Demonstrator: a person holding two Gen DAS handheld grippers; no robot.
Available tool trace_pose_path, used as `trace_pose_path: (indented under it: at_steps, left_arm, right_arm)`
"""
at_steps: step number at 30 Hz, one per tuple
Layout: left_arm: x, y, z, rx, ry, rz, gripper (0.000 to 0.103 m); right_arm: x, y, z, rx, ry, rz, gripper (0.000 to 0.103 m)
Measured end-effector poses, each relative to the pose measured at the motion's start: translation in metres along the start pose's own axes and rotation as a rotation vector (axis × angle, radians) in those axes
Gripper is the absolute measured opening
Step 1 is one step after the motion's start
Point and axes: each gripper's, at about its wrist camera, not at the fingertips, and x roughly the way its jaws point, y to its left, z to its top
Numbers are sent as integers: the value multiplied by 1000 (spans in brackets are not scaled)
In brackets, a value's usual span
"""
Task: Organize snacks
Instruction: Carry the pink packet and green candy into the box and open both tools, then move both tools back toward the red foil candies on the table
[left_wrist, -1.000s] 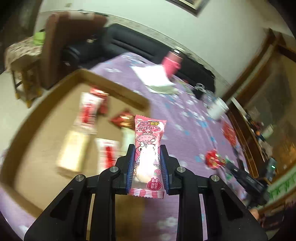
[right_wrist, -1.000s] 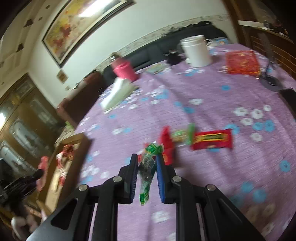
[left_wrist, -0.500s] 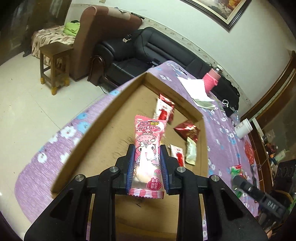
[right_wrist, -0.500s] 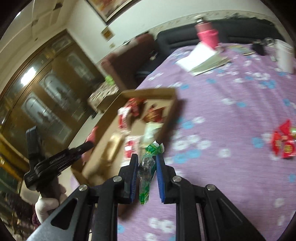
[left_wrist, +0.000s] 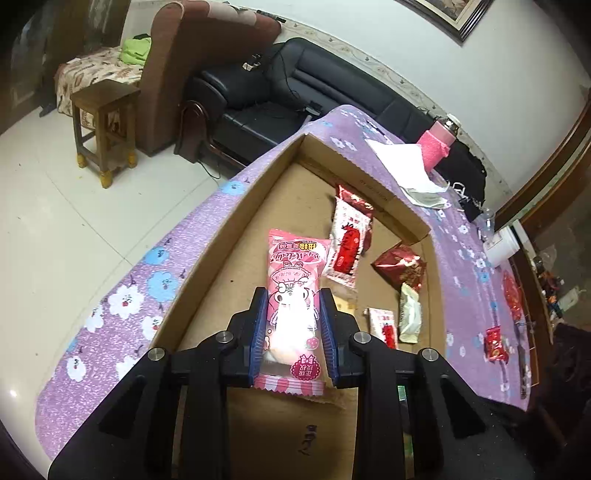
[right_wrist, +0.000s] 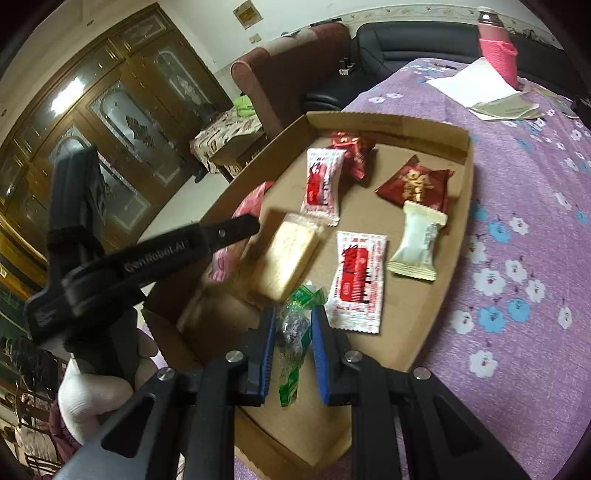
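Both grippers have moved over the box (right_wrist: 466, 192) since a second ago. Left gripper (left_wrist: 293, 325) stays clamped on the pink packet (left_wrist: 293, 295); right gripper (right_wrist: 293, 350) on the green candy (right_wrist: 295, 332), above the boxed snacks.

We see a shallow brown cardboard tray (right_wrist: 463, 192), matt and slightly scuffed, on a purple flower-printed tablecloth (right_wrist: 524, 229) with a faintly grainy, dull surface. The pink cartoon-printed snack packet (left_wrist: 293, 295) is glossy plastic film, and so is the crinkled clear-and-green candy wrapper (right_wrist: 293, 332). A dark red foil-like packet (right_wrist: 415, 184) shines; the cream pillow packet (right_wrist: 419, 240) looks more satin. Beyond the table, the black sofa (left_wrist: 314, 88) has a smooth, leathery sheen, and the small brown stool (left_wrist: 103, 122) is wood.
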Motion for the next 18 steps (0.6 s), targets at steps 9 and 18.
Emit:
trace_pose_path:
  at_steps: [9,18]
  left_arm:
    - [-10,1,4,-19,-6,-44,39]
    - [-24,-11,-1,-2,-28,-12,48]
  right_arm:
    - [9,17,-4,-68,3,-57,32]
    - [-13,19,-11,-78,-45,-68,47]
